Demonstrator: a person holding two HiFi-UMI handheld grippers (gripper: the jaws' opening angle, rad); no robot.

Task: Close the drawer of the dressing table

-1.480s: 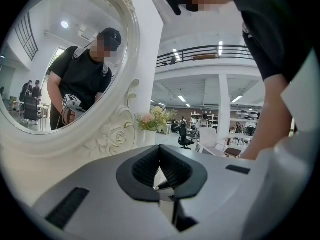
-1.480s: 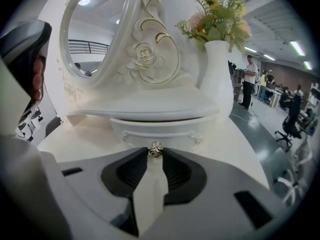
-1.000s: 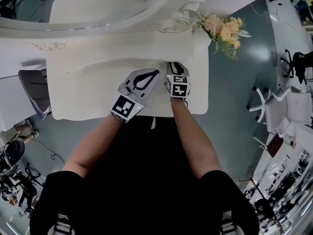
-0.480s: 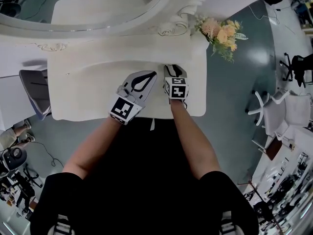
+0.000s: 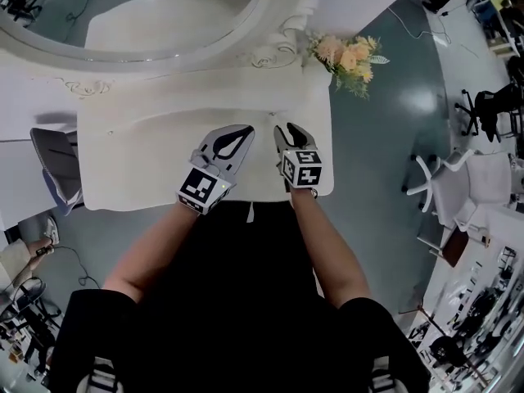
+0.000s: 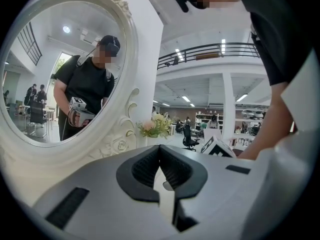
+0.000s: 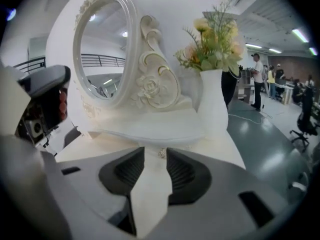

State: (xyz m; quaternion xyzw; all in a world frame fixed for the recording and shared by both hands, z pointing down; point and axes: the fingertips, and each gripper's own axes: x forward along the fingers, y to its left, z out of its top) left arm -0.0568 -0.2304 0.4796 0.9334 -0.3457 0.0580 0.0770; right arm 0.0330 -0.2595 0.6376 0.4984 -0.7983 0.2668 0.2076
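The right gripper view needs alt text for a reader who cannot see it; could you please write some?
The right gripper, jaws opening with nothing between them, points at a small knob on a white dressing table. An oval mirror stands behind at left, a vase of flowers at right.

Open-plan office — swivel chairs (image 6: pixel 191 136) (mezzanine (image 6: pixel 210 49))

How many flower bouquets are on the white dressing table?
1: a peach-and-yellow flower bouquet in a white vase at the white table's back right corner, beside the white-framed mirror.
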